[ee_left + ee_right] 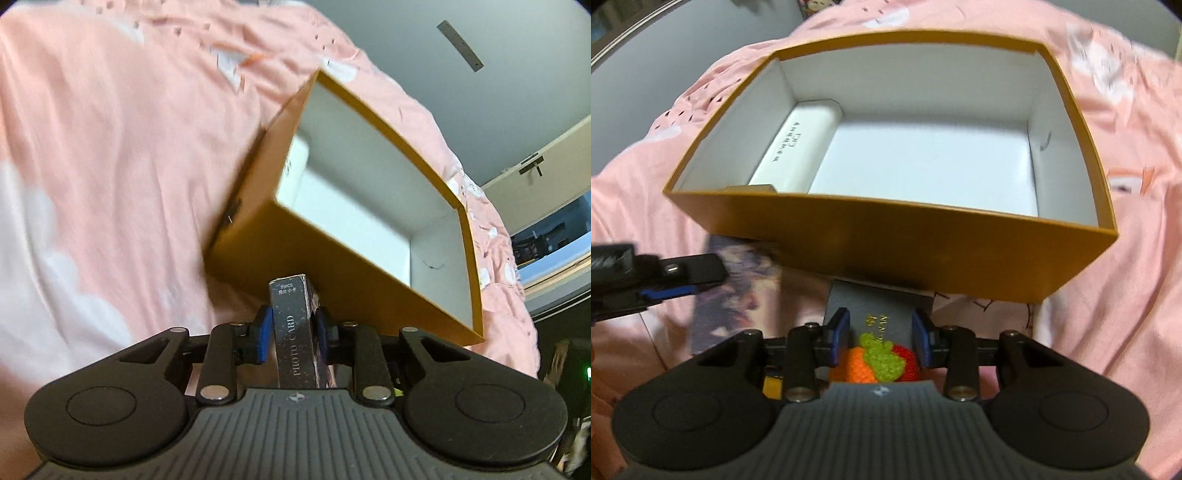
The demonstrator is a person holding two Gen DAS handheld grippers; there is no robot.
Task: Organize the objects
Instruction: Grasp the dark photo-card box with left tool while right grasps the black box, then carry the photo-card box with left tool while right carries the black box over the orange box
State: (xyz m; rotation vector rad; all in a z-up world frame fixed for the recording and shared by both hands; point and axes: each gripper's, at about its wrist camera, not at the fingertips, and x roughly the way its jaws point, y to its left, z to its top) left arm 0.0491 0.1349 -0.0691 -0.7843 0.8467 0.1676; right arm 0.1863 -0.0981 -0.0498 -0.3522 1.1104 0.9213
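An open mustard-yellow box (332, 266) with a white inside lies on a pink bedsheet; it also shows in the right wrist view (886, 243). A white oblong package (798, 144) lies along its left wall. My left gripper (293, 328) is shut on a dark photo card box (293, 332), held just short of the yellow box's near wall. My right gripper (881, 339) is shut on a dark card carrying crocheted orange, green and red fruit (882, 360), close to the box's front wall. The left gripper (661, 286) appears at the left in the right wrist view.
The pink sheet with white patches (110, 166) covers the bed all around the box. A grey wall (498, 92) and a window frame (546, 236) lie beyond the bed's edge at right.
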